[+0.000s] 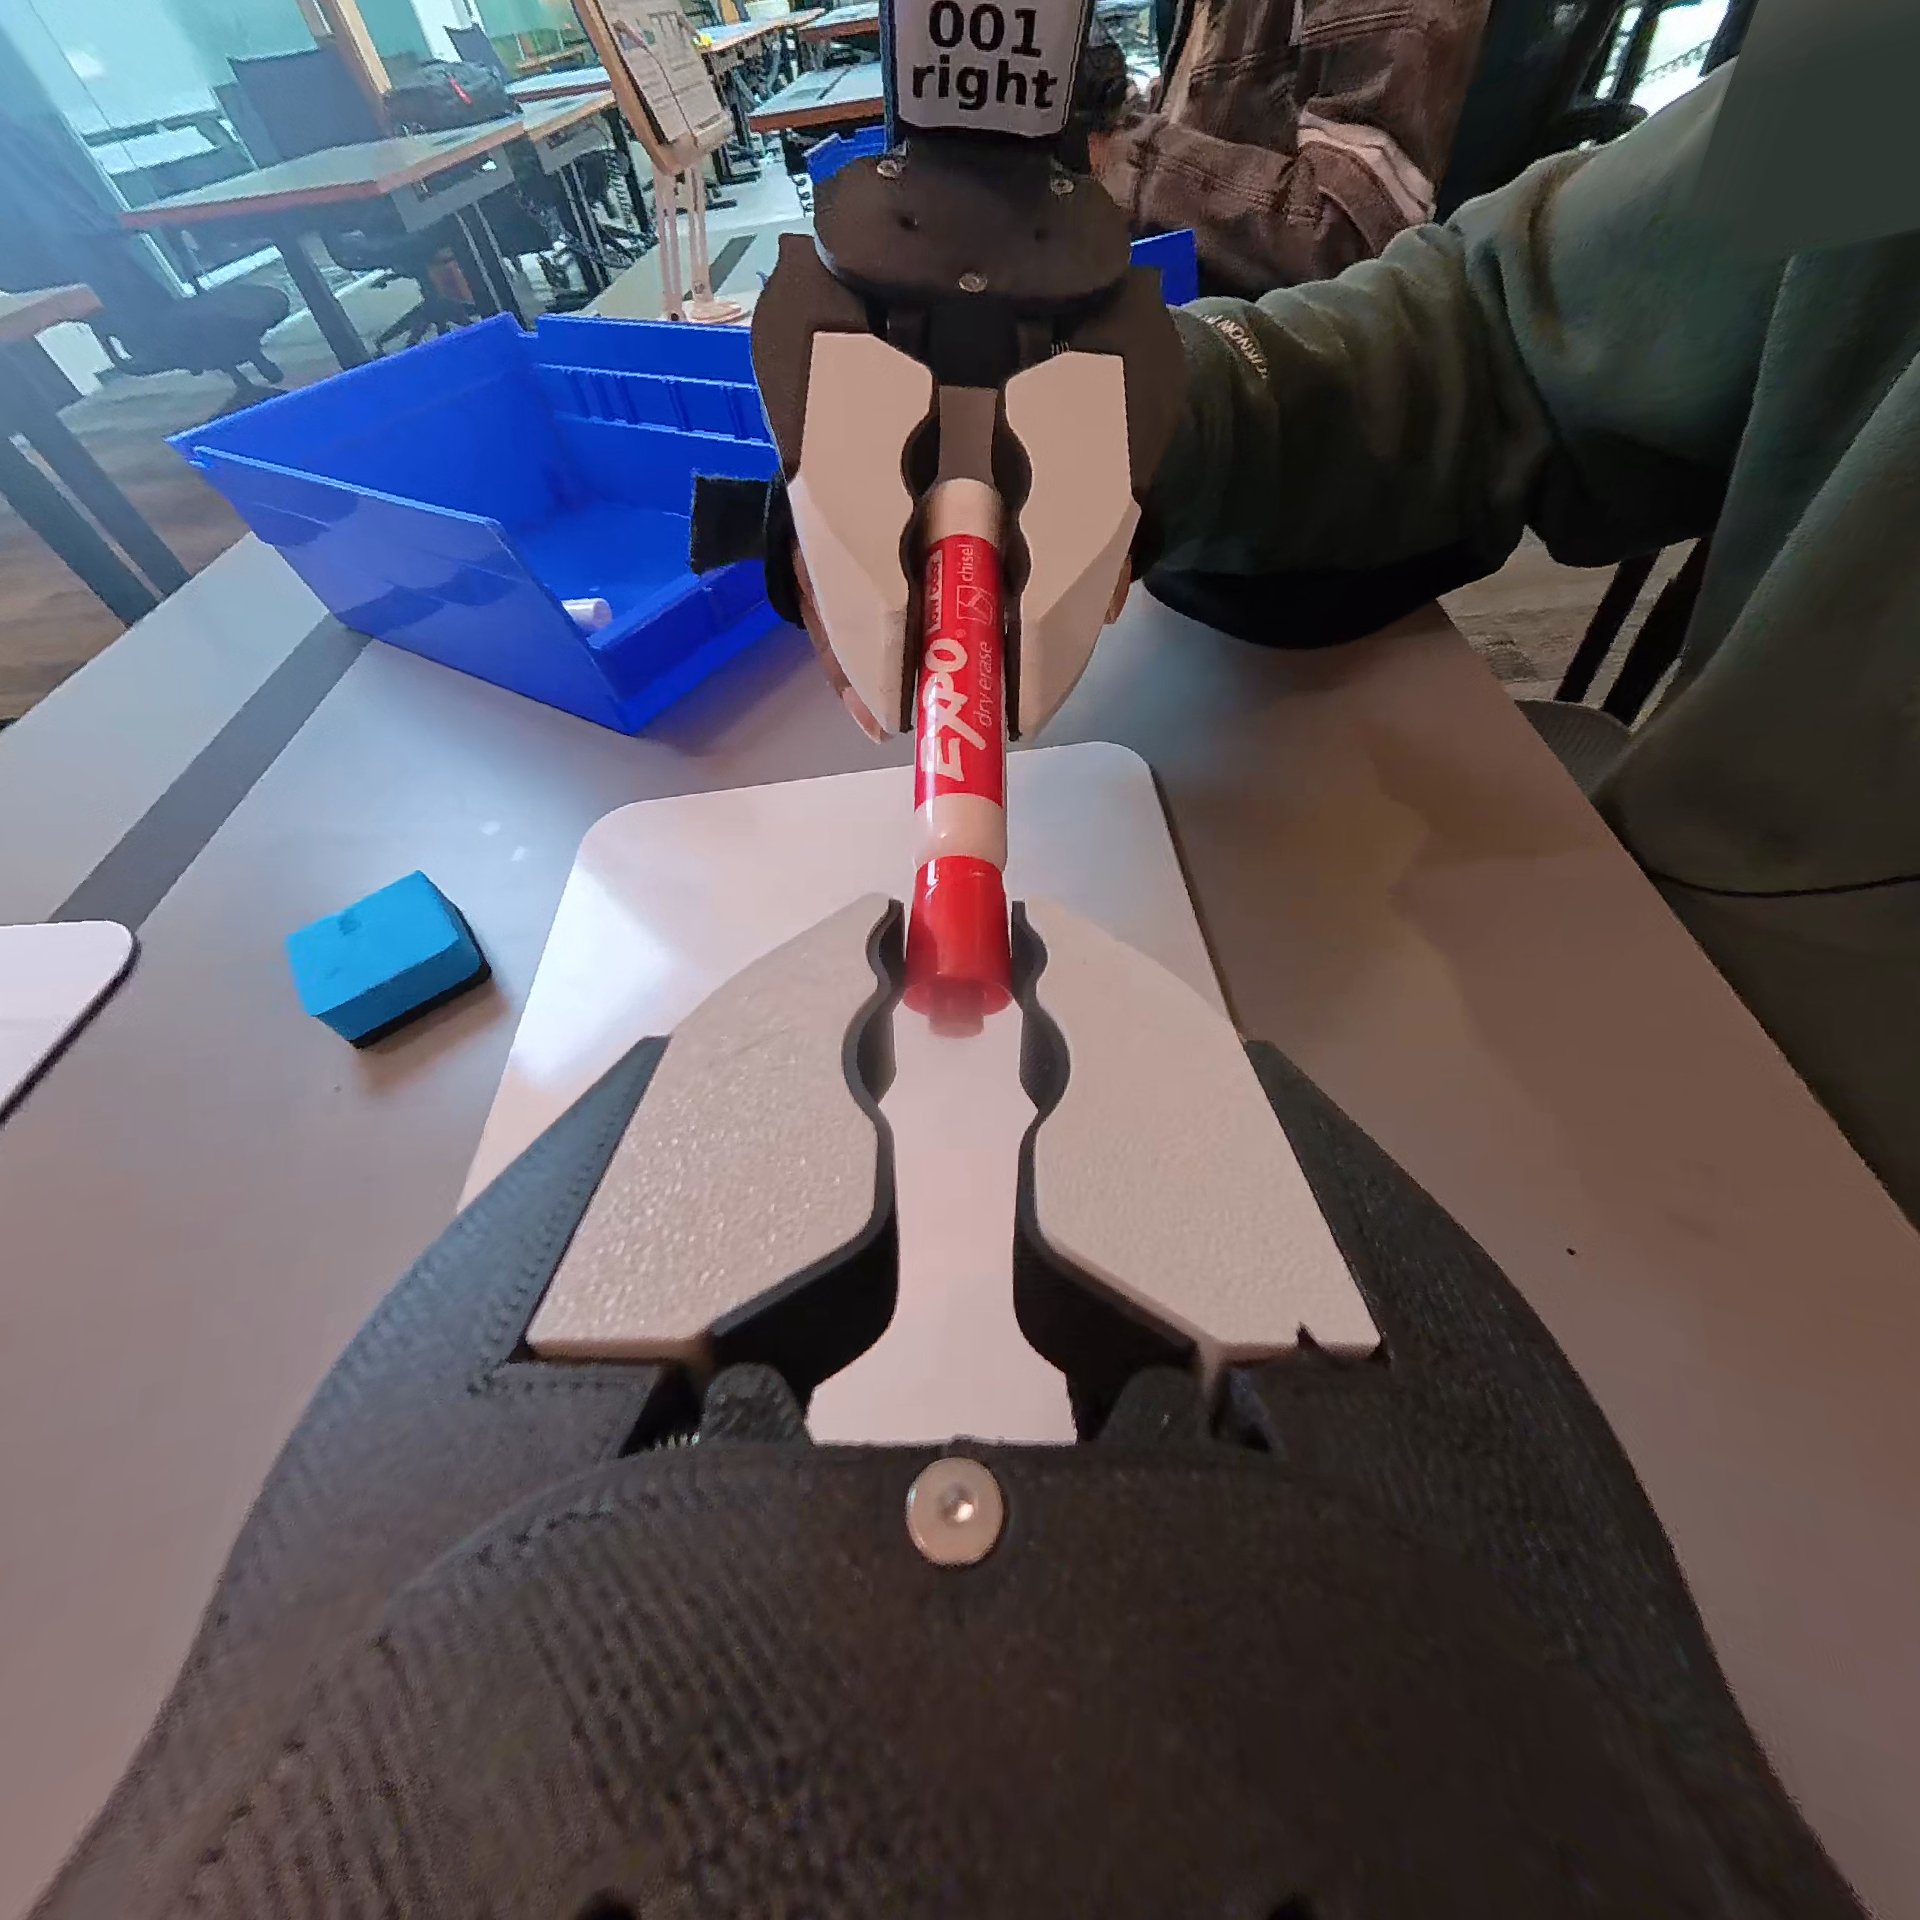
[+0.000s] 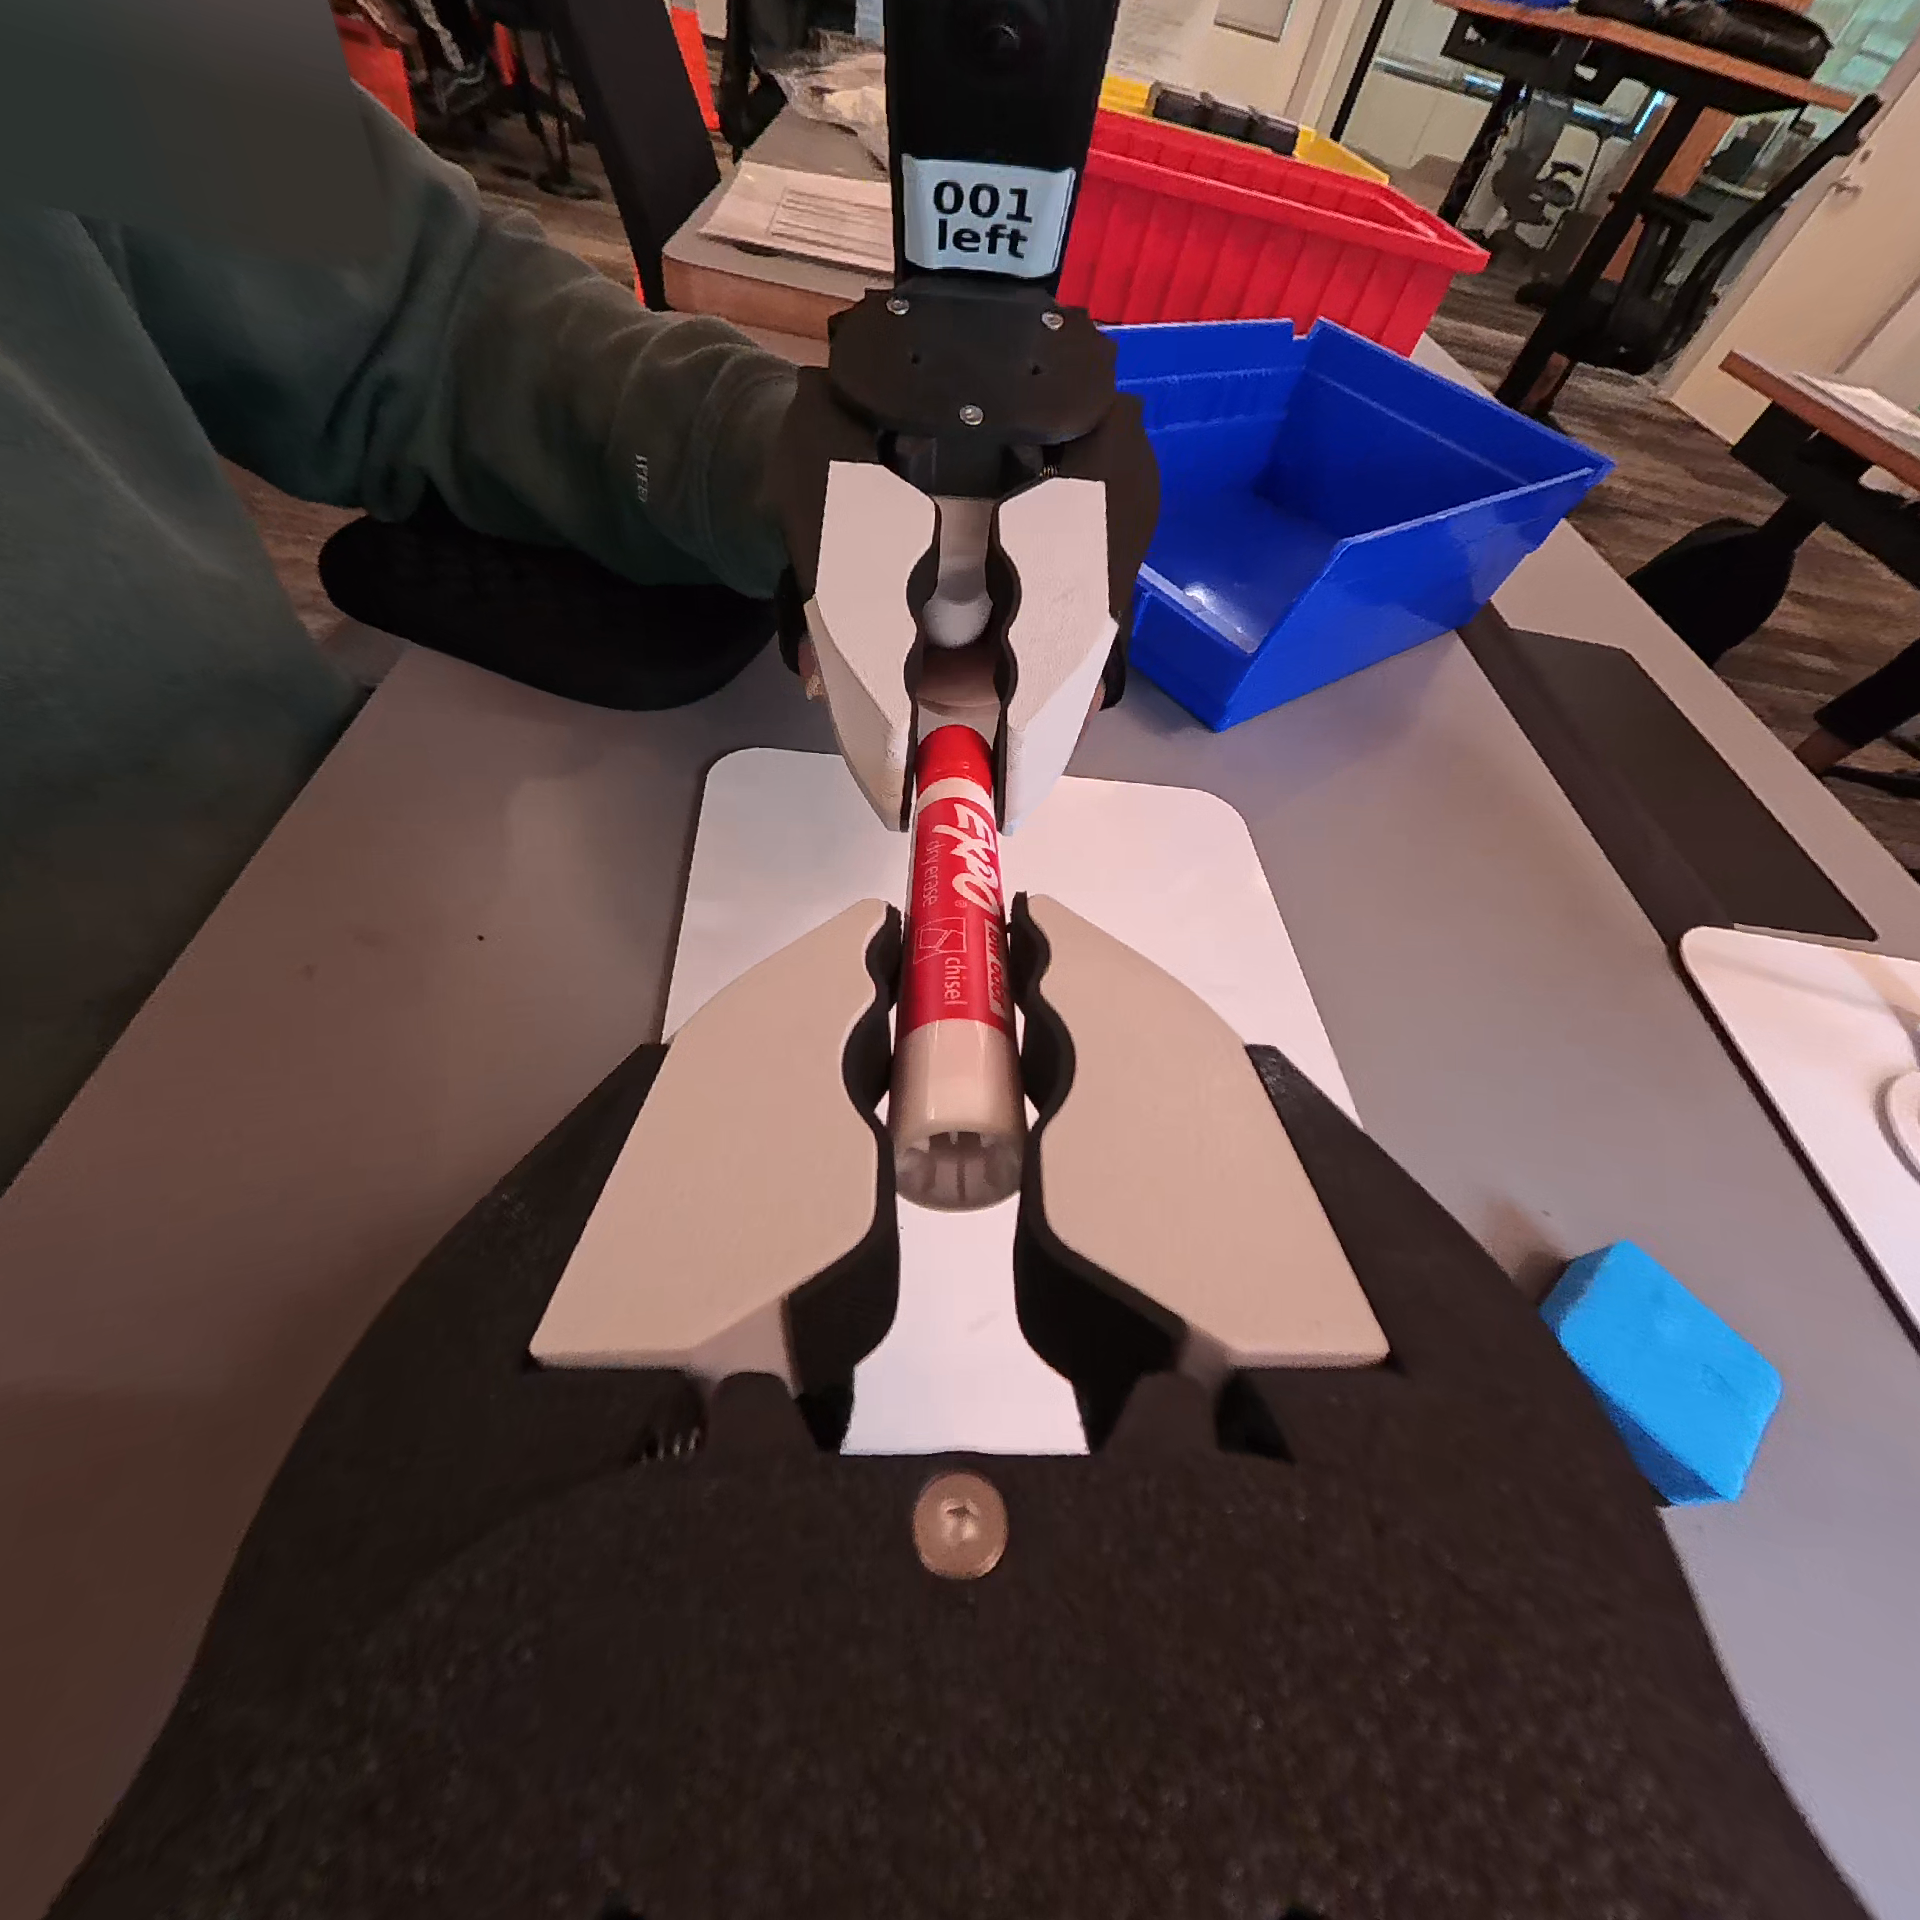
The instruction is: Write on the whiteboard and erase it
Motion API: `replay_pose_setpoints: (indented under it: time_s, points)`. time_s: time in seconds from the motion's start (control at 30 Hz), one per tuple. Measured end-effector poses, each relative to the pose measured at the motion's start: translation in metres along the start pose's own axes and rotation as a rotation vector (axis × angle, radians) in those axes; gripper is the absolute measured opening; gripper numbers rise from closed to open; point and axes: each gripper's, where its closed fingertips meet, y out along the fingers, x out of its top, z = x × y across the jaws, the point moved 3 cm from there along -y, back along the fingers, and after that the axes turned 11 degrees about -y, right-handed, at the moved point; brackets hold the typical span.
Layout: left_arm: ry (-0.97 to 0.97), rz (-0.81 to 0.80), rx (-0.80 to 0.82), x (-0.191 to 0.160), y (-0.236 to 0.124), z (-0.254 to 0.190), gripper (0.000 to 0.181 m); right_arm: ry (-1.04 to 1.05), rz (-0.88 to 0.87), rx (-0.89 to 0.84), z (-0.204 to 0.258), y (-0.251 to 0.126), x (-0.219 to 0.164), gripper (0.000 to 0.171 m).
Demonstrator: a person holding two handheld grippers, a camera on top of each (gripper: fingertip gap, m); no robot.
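Red cap (image 1: 956, 935): sat on the near end of the red-and-white dry-erase marker (image 1: 956, 707), pinched between the tips of the left gripper (image 1: 956, 914).
Marker barrel: its pale tail end was clamped by the right gripper (image 2: 954, 914), fingers pressed onto it further back in their notches.
Long axis: ran straight from one gripper to the other, level above the white rounded-corner whiteboard (image 1: 727, 862) and not touching it.
Coming move: probably uncapping. The two grippers faced each other along the barrel, so a pull apart along that axis would do it. The left gripper was the nearer to the cap.
Whiteboard: lay flat near the middle of the grey desk (image 1: 260, 1195), bare of marks where it showed.
Blue foam eraser (image 1: 384, 956): rested on the desk just beside the whiteboard's left edge, untouched.
Blue plastic bin (image 1: 468, 488): stood towards the desk's far edge, beyond the board.
Writing: the barrel's red wrap carried a white brand mark and small print, and each gripper body bore a white tag with black characters.
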Motion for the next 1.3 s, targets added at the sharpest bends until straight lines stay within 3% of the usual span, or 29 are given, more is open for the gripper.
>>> replay_pose_setpoints:
  time_s: [0.6,1.3]
  points:
    - [0.07,0.077,0.031,0.0,0.002,-0.006,0.018,0.044,-0.021,0.039,0.004,0.005,-0.001,0.02]
    - [-0.264,-0.113,-0.129,0.025,-0.007,-0.005,0.018,-0.019,-0.051,0.038,-0.007,-0.009,0.019,0.02]
